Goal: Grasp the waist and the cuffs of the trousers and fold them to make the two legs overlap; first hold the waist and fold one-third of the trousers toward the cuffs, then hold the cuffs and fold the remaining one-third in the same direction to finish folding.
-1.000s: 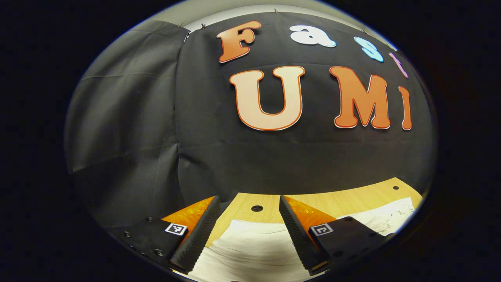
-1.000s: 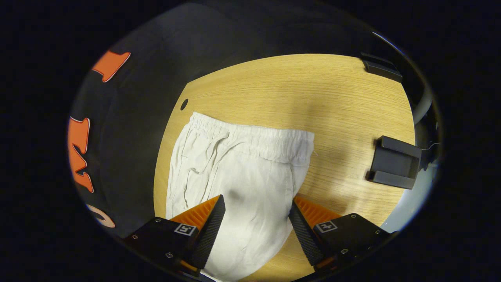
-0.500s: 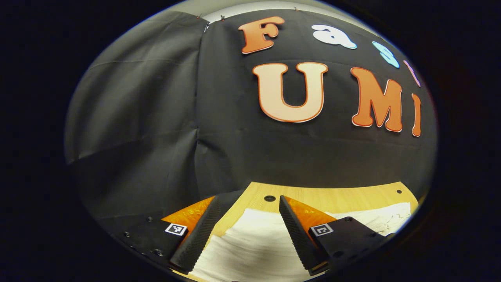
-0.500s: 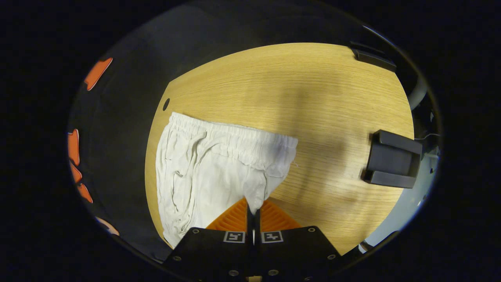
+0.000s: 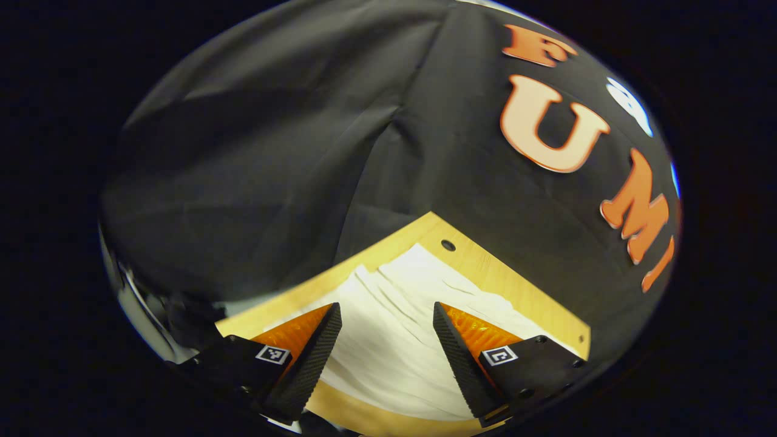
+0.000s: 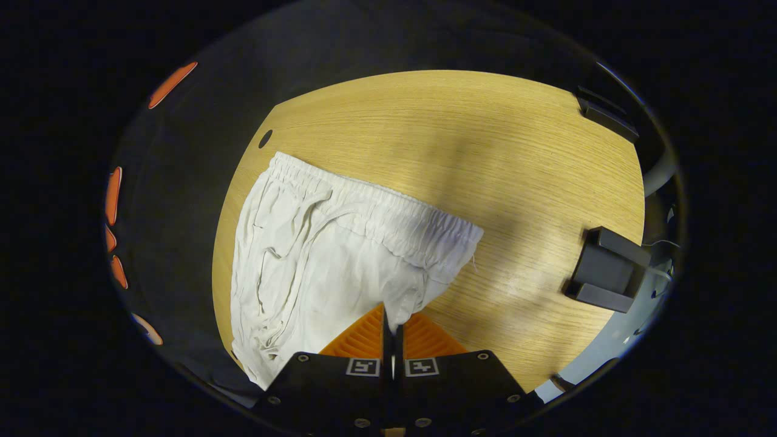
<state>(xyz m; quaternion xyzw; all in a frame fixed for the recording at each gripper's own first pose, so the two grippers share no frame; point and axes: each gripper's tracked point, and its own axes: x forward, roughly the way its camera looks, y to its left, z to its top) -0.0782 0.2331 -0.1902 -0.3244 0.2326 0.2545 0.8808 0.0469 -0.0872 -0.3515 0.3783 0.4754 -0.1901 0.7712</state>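
**Right gripper has the cloth, left gripper is not yet on it**

Your left gripper (image 5: 387, 340) hangs over the trousers (image 5: 394, 328) with its fingers spread wide and nothing between them. Below it, in the left gripper view, the white cloth lies in long folds on the table (image 5: 516, 291), near the corner with the small hole (image 5: 448, 245). I think this is the leg end, but the cuffs themselves I cannot make out clearly.

In the right gripper view the trousers (image 6: 315, 255) lie flat on the left part of the table (image 6: 461, 139), the waist (image 6: 376, 212) with its gathered elastic toward the far side and a drawstring (image 6: 285, 243) lying loose on the front. Your right gripper (image 6: 391, 331) is closed tight on a pinch of cloth at the near edge, below the waist corner. A black holder (image 6: 607, 270) stands well apart at the right edge.

The cloth looks thin, light and very soft. It will sag and wrinkle when you lift it, and one pinch will pull only one layer. I would take hold on the elastic band, where it is thicker, and at the cuff hem with the left gripper. Move slowly so the legs do not slide apart.
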